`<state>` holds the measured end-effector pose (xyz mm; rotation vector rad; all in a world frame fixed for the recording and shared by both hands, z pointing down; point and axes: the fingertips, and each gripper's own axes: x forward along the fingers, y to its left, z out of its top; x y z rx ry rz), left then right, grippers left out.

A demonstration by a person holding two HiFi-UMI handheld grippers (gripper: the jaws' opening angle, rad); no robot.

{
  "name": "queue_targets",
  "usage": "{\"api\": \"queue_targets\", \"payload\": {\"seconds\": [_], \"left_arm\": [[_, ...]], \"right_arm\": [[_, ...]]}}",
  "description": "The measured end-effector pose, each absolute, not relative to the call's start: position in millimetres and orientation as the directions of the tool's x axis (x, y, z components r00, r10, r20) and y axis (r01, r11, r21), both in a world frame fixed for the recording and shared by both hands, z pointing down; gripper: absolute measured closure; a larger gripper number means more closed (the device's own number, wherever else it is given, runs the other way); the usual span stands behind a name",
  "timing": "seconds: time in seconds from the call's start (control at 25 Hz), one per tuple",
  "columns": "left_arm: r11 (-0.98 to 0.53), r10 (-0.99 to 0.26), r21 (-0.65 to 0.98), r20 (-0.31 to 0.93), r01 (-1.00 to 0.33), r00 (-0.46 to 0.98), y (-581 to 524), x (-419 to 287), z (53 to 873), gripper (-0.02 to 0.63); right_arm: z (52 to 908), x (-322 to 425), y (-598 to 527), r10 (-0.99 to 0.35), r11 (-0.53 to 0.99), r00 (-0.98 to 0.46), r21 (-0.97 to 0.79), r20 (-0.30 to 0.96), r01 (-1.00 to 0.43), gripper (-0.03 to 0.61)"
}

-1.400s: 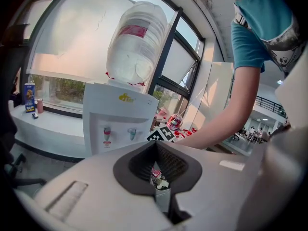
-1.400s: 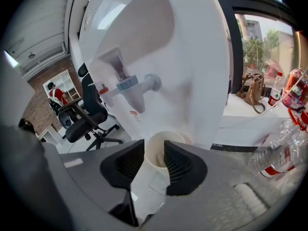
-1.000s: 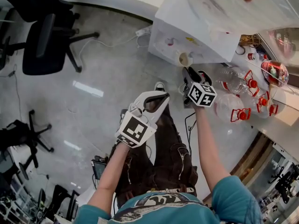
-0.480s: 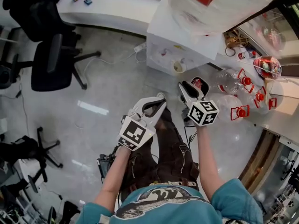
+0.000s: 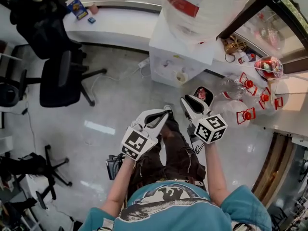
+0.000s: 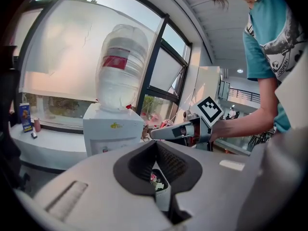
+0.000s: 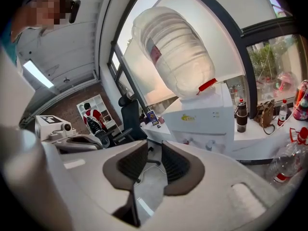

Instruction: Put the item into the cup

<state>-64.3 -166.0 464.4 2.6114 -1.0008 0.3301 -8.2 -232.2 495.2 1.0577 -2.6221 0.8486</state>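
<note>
Neither gripper has anything in it right now. My right gripper (image 5: 188, 100) has its jaws partway apart. They've just been closing, with only bare floor showing between them. My left gripper (image 5: 165, 112) is pinched tip to tip, and I can't see anything caught in it.

The cup (image 5: 182, 77) sits at the front of the water dispenser (image 5: 178, 57), on the far side, ahead of the right gripper. Honestly, I can't tell which thing is the item, or whether it's in the cup.

If it needs fetching, I'd spread the right jaws wide first. Then I'd come over the rim from above and only let go inside. I'd also mind the bin (image 5: 202, 94), near the cup on its right.
</note>
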Motion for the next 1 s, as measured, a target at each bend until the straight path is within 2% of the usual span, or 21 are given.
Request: {"api": "queue_targets", "payload": {"seconds": [0.52, 1.0], "left_arm": [[-0.715, -0.620, 0.175, 0.289, -0.677, 0.729, -119, -86, 426, 0.601], [-0.722, -0.588, 0.237, 0.284, -0.650, 0.757, -80, -89, 432, 0.601]], "right_arm": [[445, -38, -176, -0.577, 0.619, -0.747, -0.420, 0.329, -0.663, 0.500], [422, -54, -131, -0.584, 0.623, -0.743, -0.408, 0.326, -0.668, 0.500]]}}
